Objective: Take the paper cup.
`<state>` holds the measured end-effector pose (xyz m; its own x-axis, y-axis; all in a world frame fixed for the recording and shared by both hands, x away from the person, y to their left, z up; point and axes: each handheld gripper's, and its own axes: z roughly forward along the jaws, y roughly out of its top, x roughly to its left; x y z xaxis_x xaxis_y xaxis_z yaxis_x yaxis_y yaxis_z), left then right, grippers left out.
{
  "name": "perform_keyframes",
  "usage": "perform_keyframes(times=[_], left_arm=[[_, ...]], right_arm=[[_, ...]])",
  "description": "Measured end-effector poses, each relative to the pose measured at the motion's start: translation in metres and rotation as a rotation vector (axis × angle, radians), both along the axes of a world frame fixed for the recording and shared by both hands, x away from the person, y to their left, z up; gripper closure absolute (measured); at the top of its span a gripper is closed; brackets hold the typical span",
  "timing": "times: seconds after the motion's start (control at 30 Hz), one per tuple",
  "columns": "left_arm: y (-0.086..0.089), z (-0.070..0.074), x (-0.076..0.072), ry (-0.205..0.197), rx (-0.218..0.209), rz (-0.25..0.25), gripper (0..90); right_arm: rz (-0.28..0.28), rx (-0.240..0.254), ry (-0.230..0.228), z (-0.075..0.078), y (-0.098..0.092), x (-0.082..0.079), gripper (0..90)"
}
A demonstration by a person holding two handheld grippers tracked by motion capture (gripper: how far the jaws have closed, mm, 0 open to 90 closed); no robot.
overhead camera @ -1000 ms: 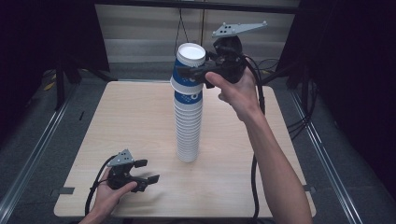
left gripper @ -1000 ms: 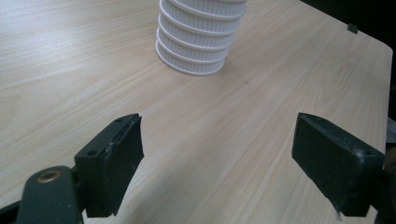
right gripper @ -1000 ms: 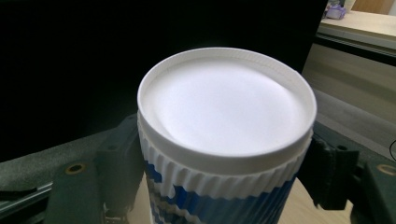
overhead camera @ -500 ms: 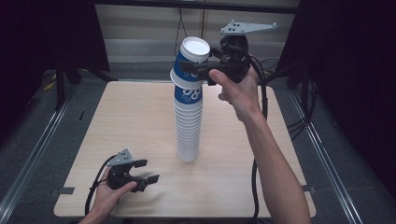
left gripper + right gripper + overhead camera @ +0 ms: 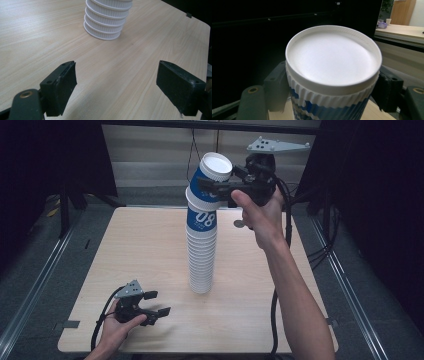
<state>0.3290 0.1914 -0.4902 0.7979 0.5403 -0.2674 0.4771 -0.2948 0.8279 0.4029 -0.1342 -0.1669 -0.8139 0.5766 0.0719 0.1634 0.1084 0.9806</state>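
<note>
High view is showing me the right gripper [image 5: 212, 187] clamped on the top cup [image 5: 212, 179] of the tall cup stack [image 5: 202, 245], which is standing near the middle of the table [image 5: 125, 250]. That cup is sitting upside down, white base up, and leaning away from the column under it; I am not able to tell whether its rim is touching the next cup, because the jaw is crossing in front of the join. The hand [image 5: 257, 212] is covering much of the gripper body.

Right gripper view is giving me the cup [image 5: 332, 75] up close, a black pad pressing on either side just under the ribbed white band. Its blue lower part is running off the bottom edge, and the background is too dark to read.

Left gripper view is cutting the stack [image 5: 106, 20] off at the top, so I am seeing just its lowest white rims on the wood. The left gripper [image 5: 116, 87] is holding its jaws wide apart with nothing between them, low at the near left corner [image 5: 147, 305].

Compared with a second ago, the top cup is sitting higher and tilted further off the stack, and the right hand is raised slightly. The left gripper is staying put.
</note>
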Motion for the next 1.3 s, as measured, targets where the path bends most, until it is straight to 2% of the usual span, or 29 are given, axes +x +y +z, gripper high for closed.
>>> perform_keyframes(times=[0.3,0.63,0.97,1.0,1.17,1.3], left_arm=[[0.0,0.0,0.0,-0.001,0.004,0.0,16.5],[0.0,0.0,0.0,0.0,0.001,0.003,16.7],[-0.001,0.0,0.001,0.003,-0.001,-0.003,16.8],[-0.001,0.0,0.0,0.0,-0.001,-0.002,16.8],[-0.001,0.0,0.0,0.0,-0.003,0.003,16.8],[-0.001,0.002,-0.001,-0.02,-0.014,0.006,16.8]], right_arm=[[-0.009,0.019,-0.01,0.002,-0.008,-0.004,26.4],[-0.035,0.017,-0.012,0.0,-0.021,-0.009,26.4],[-0.072,0.027,-0.01,-0.001,-0.042,-0.013,26.5],[-0.088,0.029,-0.011,-0.002,-0.047,-0.016,26.5],[-0.099,0.007,-0.007,-0.007,-0.052,-0.021,26.5],[-0.106,0.013,-0.006,-0.014,-0.062,-0.026,26.5]])
